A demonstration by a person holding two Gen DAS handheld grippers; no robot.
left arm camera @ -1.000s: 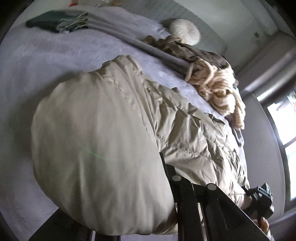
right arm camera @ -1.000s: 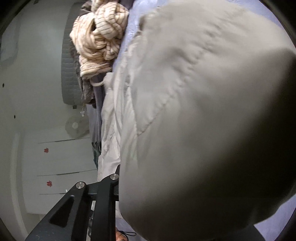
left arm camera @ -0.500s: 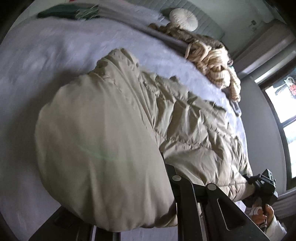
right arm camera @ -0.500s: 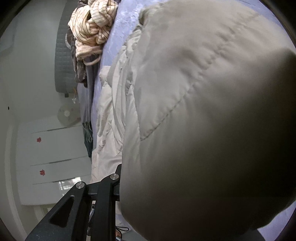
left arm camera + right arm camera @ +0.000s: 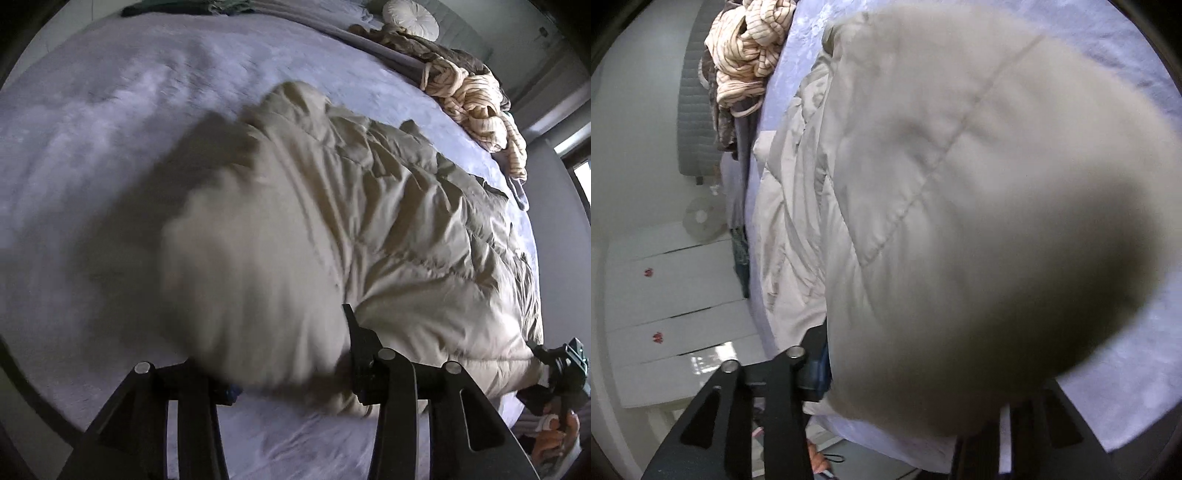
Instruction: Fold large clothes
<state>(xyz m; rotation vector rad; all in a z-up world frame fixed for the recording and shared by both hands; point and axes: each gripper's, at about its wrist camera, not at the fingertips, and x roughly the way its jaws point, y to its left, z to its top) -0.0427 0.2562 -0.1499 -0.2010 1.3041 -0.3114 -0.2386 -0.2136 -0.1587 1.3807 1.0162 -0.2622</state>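
One beige puffer jacket (image 5: pixel 388 229) on one bed (image 5: pixel 110 129). One cream striped garment (image 5: pixel 476 103), bunched; one brown garment (image 5: pixel 436 48) under it. One round white cushion (image 5: pixel 410 18). One dark green folded item (image 5: pixel 184 5). Two grippers: left gripper (image 5: pixel 288 373), right gripper (image 5: pixel 905 376). One fan (image 5: pixel 701 218).

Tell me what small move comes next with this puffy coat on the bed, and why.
Probably draw both grippers back off the coat. It lies doubled over on the bed, and the jaws of the left gripper and right gripper have just been opening with coat fabric between them, so the fold looks laid.
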